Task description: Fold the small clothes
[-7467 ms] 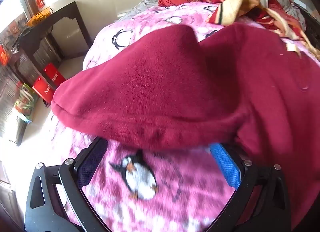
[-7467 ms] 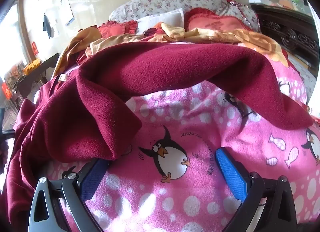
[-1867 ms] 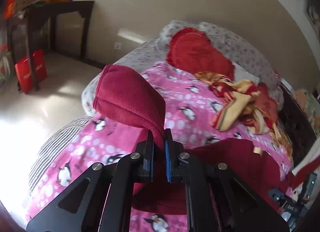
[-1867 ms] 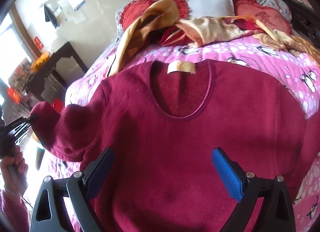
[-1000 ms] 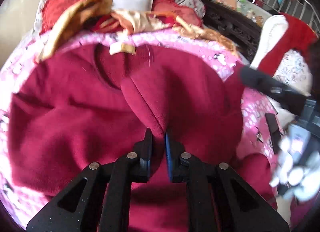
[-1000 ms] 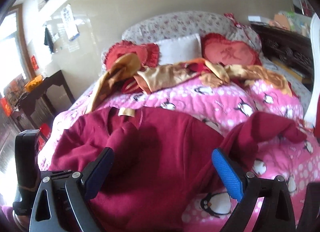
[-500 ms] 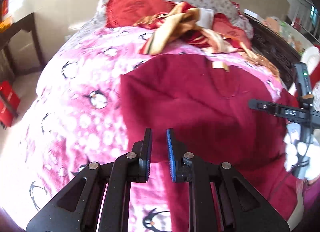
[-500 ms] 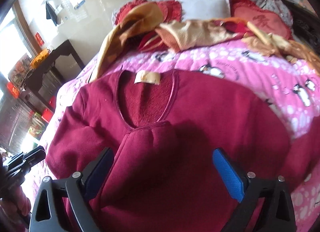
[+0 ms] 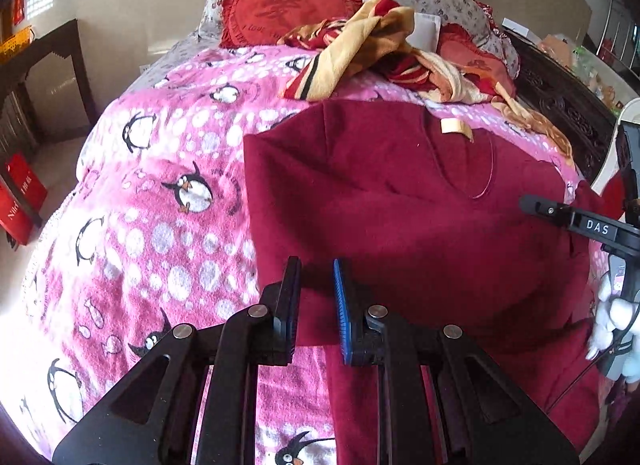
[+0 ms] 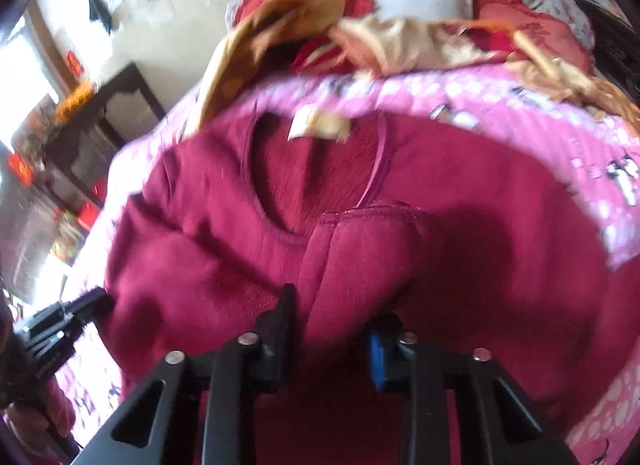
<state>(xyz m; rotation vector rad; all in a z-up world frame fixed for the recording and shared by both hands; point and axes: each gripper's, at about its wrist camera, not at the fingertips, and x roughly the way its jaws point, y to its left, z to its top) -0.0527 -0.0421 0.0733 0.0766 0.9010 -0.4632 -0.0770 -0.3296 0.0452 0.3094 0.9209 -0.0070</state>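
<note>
The maroon sweater (image 9: 400, 201) lies spread on the pink penguin blanket (image 9: 160, 201) of the bed, neck and tan label (image 9: 454, 128) toward the pillows at the head edge. Its left side is folded in to a straight edge, and a sleeve (image 10: 356, 261) lies over the chest below the neckline.

The right gripper (image 10: 332, 329) slants down over that sleeve; its fingers have just been closing and now pinch the bunched sleeve cloth between them, though the view is blurred.

The left gripper (image 9: 316, 297) also slants down, above the sweater's lower left part near the folded edge. Its fingers (image 9: 290, 297) stand narrow, almost together, with nothing gripped.

A heap of red and yellow cloth (image 9: 360, 53) sits near the red cushion (image 9: 276, 13) at the head of the bed.
</note>
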